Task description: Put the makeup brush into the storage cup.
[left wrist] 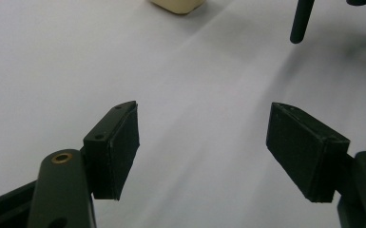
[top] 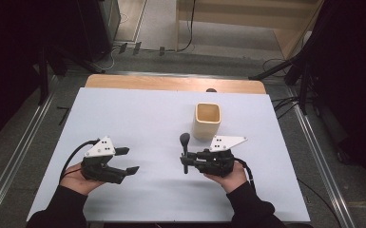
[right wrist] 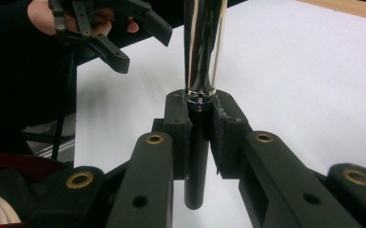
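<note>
The step in hand looks like carrying a utensil to the holder: the right gripper [top: 188, 160] is clamped on a long-handled utensil [top: 185, 147], its two pads [right wrist: 178, 124] pressed together on the black handle right where the handle meets a shiny chrome shaft. The black grip hangs below the pads toward the camera, and the polished shaft runs on beyond the fingertips. In the high view the tool stands across the fingers, its rounded dark head on the far side of them and its handle end on the near side; what kind of head it is cannot be told. The cream square holder [top: 207, 120] stands upright and open-topped just beyond and a little to the right of those fingertips, apart from the tool. The next move probably calls for lifting the utensil, turning it upright over the holder's mouth and lowering it in before the jaws let go. The left gripper [top: 128, 160] hovers off to the left over the white table cover [top: 138, 118], its fingers [left wrist: 115, 149] spread wide with nothing between them.
</note>
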The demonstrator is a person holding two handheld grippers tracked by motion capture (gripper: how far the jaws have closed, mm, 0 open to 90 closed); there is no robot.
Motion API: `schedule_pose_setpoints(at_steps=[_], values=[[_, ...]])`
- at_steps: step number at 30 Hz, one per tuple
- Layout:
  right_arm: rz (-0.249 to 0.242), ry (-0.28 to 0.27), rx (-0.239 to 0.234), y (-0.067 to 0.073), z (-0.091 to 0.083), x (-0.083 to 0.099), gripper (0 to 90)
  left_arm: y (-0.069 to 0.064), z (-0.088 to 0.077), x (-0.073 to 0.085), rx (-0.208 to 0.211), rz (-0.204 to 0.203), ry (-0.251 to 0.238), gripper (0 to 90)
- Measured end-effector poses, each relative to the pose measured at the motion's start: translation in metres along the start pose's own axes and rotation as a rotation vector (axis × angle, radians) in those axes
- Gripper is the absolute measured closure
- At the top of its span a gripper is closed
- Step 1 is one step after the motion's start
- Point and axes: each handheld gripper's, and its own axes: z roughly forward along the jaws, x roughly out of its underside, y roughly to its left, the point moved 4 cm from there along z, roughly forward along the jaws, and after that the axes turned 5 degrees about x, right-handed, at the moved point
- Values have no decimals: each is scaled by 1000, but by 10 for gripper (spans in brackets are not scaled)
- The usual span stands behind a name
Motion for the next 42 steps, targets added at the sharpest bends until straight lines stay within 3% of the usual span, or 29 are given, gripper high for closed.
schedule_pose_setpoints(at_steps=[17, 42], values=[[1, -24, 54, -7, -13, -13, 793, 3, -6, 7, -5, -25, -2, 271], [7, -54, 155, -40, -42, -47, 794, 3, -2, 10, -1, -27, 9, 271]])
